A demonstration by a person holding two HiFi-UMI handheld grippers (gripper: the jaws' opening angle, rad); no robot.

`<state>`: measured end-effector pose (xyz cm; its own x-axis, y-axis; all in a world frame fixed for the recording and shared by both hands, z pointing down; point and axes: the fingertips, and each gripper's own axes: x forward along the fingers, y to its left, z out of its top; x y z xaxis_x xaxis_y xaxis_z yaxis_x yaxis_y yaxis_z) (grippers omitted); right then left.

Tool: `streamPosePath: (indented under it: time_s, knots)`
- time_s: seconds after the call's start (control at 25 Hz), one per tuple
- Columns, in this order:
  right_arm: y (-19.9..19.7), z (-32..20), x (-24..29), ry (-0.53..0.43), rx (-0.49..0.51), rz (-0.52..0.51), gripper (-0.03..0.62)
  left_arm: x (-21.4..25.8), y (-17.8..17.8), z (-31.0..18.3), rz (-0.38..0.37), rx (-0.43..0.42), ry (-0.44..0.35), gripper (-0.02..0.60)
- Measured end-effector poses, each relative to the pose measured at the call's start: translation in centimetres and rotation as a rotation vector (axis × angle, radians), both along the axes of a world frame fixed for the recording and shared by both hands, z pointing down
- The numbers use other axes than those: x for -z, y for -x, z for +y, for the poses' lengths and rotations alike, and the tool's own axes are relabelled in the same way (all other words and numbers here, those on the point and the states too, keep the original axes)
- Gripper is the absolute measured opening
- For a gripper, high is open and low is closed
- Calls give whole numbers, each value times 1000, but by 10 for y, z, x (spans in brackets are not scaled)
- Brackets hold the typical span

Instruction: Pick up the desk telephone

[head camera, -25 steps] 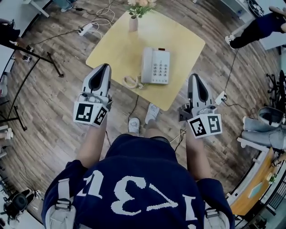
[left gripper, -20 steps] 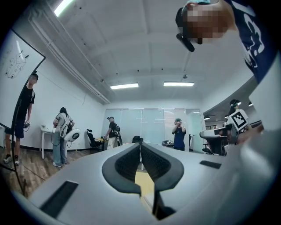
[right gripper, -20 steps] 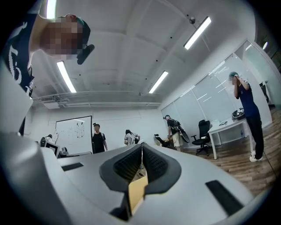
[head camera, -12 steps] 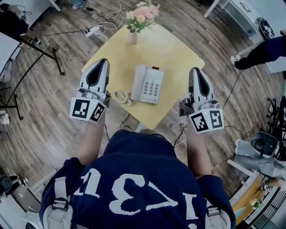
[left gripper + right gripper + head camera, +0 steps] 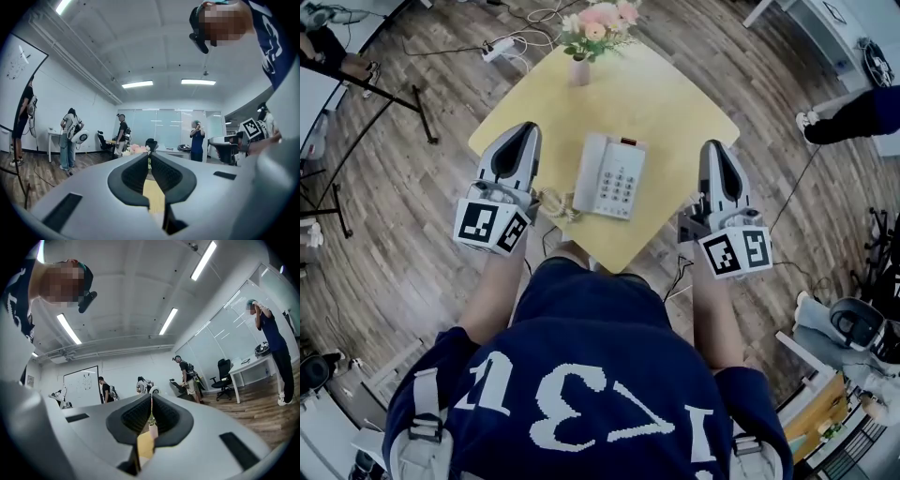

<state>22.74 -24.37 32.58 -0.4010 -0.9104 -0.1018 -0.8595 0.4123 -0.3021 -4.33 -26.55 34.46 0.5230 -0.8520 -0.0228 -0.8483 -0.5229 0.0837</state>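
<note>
A white desk telephone (image 5: 611,176) with a keypad and its handset on the left lies on a square yellow table (image 5: 675,103); its coiled cord (image 5: 553,203) trails off at the near left edge. My left gripper (image 5: 521,129) hovers over the table's left corner, to the left of the phone, jaws shut and empty. To the phone's right, my right gripper (image 5: 715,146) hangs at the table's right edge, also shut with nothing in it. Both gripper views look level across the room, with only a strip of tabletop (image 5: 153,197) between the jaws.
A pink vase of flowers (image 5: 581,67) stands at the table's far corner. A power strip and cables (image 5: 502,45) lie on the wooden floor beyond. A dark stand's legs (image 5: 375,103) are at left. Several people (image 5: 70,136) stand about the room, with desks and chairs.
I have stepped up to the table: the phone and table have drawn nearer, and both grippers, still shut, now flank the phone over the table's corners.
</note>
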Motion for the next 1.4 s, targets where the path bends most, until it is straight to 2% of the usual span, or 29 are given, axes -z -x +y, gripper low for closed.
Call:
streamPosePath:
  time_s: [0.28,0.44,0.52,0.6,0.68,0.84,0.96,1.04,1.24,1.4]
  knots:
    - [4,-14,-26,85,-8,12,29,-35,-18,-16,29,-114,119,23]
    - [16,-25,-53,177,41,-21,29,-67,-29,-24,15,-193,236,41]
    - [22,-29,-71,234,71,-36,31,-87,-38,-26,-1,-244,315,164]
    - [28,-33,-97,307,103,-56,31,-111,-47,-27,5,-293,401,221]
    - [33,-35,-128,397,124,-88,56,-141,-53,-27,48,-327,503,244]
    - [39,-34,-182,549,158,-187,152,-203,-62,-28,193,-363,749,286]
    - [49,-29,-220,656,227,-285,214,-236,-66,-19,218,-417,912,291]
    - [57,-20,-246,732,284,-327,247,-246,-68,-14,222,-449,969,300]
    - [60,-3,-296,866,336,-334,261,-262,-82,-1,280,-540,1103,322]
    - [69,-2,-306,906,396,-351,262,-272,-87,4,241,-559,1130,327]
